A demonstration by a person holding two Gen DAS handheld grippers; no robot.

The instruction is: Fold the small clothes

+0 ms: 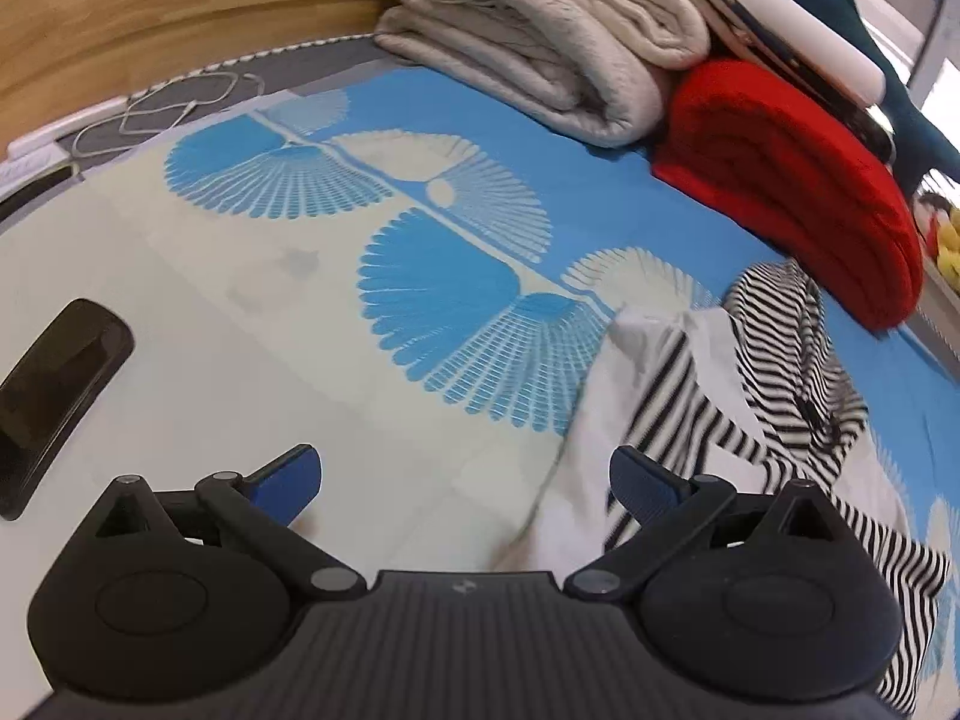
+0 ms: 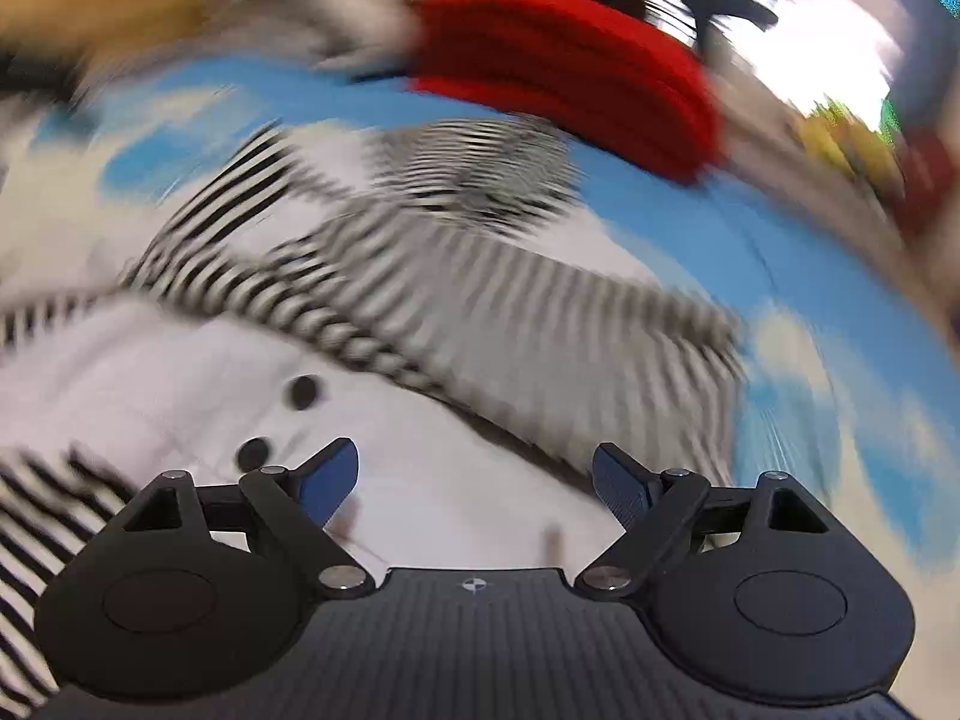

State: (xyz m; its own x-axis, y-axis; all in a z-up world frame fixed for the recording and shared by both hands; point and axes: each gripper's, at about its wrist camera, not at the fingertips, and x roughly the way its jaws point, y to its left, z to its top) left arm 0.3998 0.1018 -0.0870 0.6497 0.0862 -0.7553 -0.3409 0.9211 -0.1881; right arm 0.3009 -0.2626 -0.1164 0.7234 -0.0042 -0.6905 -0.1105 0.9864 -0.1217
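Observation:
A small black-and-white striped garment with white panels [image 1: 738,396] lies crumpled on the blue-and-white patterned bed sheet [image 1: 420,276], at the right of the left wrist view. My left gripper [image 1: 465,483] is open and empty, just left of the garment's white edge. In the blurred right wrist view the same garment [image 2: 420,300] fills the middle, with two dark buttons on its white part. My right gripper [image 2: 474,480] is open and empty, right over the white part.
A folded beige blanket [image 1: 540,54] and a folded red blanket [image 1: 792,192] lie at the far side of the bed. A wooden headboard [image 1: 150,12] stands behind. A black flat object [image 1: 54,384] lies at the left. The red blanket [image 2: 570,72] also shows in the right wrist view.

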